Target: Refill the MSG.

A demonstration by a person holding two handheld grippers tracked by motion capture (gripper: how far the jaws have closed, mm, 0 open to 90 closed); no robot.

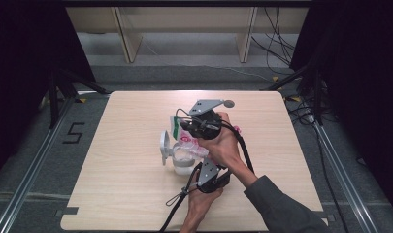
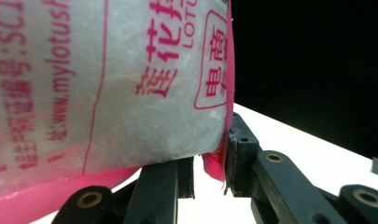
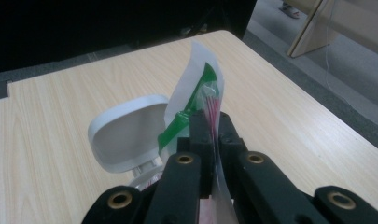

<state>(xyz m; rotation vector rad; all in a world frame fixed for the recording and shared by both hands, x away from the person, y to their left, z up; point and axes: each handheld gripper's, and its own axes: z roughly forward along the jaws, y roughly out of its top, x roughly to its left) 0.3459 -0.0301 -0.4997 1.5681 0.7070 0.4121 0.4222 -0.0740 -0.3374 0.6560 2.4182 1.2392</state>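
Note:
A clear plastic bag (image 1: 191,143) of white granules with pink print hangs tilted over a clear jar (image 1: 183,164). The jar's white hinged lid (image 1: 165,145) stands open to its left. My right gripper (image 1: 180,125) is shut on the bag's top edge, a white flap with a green stripe (image 3: 196,88), and in the right gripper view (image 3: 213,128) the lid (image 3: 126,137) lies just beyond the jaws. My left gripper (image 1: 203,158) comes up from below. Its jaws (image 2: 210,168) pinch the pink bottom seam of the bag (image 2: 107,93).
The light wooden table (image 1: 136,194) stretches on all sides of the jar. Black cables trail from both grippers toward its near edge. Beyond the table are grey floor, wooden furniture legs (image 1: 128,41), dark stands and loose cables at the right.

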